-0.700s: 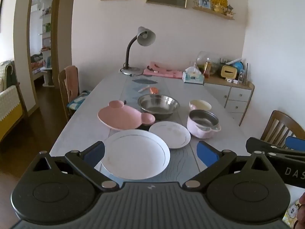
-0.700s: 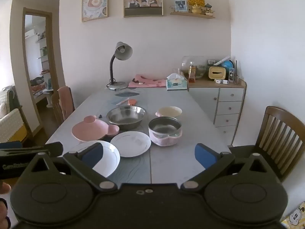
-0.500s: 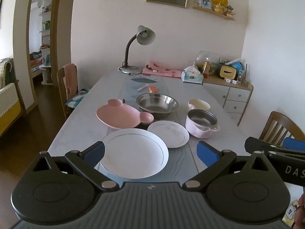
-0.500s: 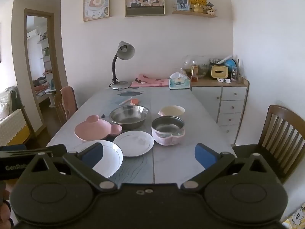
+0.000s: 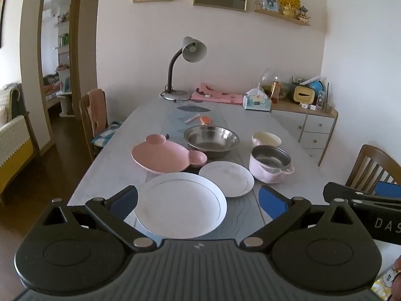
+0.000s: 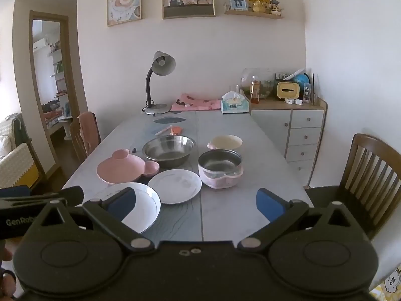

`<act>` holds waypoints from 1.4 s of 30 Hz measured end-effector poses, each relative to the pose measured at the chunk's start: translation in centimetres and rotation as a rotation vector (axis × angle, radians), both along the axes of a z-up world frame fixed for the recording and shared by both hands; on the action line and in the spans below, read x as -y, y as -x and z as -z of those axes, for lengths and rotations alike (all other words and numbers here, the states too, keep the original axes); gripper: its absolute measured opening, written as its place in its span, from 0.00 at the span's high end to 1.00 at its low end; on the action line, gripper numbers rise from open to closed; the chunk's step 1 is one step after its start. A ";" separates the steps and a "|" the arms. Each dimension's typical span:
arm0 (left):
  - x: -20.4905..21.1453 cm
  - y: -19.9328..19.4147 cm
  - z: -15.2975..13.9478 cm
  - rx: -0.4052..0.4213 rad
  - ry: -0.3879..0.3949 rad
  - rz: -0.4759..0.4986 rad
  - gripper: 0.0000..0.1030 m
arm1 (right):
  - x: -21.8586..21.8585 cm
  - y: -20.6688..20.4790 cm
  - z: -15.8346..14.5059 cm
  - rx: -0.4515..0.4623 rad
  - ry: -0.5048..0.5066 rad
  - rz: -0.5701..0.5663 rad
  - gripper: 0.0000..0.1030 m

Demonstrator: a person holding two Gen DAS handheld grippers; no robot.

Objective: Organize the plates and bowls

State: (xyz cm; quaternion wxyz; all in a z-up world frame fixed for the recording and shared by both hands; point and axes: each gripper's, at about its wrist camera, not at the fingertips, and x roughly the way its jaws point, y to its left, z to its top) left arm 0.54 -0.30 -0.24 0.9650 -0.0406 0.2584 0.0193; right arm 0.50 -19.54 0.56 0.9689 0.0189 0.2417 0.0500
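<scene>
Grey dining table (image 5: 117,148), pale top with darker patterned centre strip. Near edge: large white plate (image 5: 180,204); small white plate (image 5: 226,178) just beside it. Behind: pink bear-shaped dish (image 5: 165,156), steel bowl (image 5: 211,140), pink pot (image 5: 270,163), cream bowl (image 5: 266,139). Mid-table: pen, small orange item. Far end: desk lamp (image 5: 184,72), pink cloth (image 5: 216,96), tissue box (image 5: 257,102).

Hidden and cut-off parts, both wrist views

Near rim of large white plate (image 5: 180,204) masked by left gripper body; same plate's left part behind a blue pad in right view; right gripper (image 5: 363,195) cropped at frame edge; small items on sideboard (image 6: 288,105) too small to identify.
</scene>
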 end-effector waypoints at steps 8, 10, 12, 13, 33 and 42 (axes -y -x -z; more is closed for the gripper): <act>0.0 0.1 0.0 -0.013 0.016 -0.009 0.00 | 0.0 0.0 -0.3 0.000 0.006 -0.003 0.00; 0.1 0.1 -0.1 -0.011 0.010 -0.010 0.00 | 0.2 0.1 -0.3 0.002 0.004 -0.006 0.00; 0.3 0.1 -0.1 -0.013 0.008 -0.012 0.00 | 0.3 0.1 -0.3 0.003 0.002 -0.010 0.00; 0.3 0.1 -0.1 -0.012 0.009 -0.010 0.00 | 0.3 0.1 -0.4 0.004 0.001 -0.010 0.00; 1.1 0.6 -0.6 0.001 0.013 0.004 0.00 | 0.8 1.0 -0.8 0.048 0.010 -0.009 0.00; 0.9 0.8 -0.8 0.014 0.020 0.005 0.00 | 0.9 1.1 -1.1 0.059 0.005 -0.011 0.00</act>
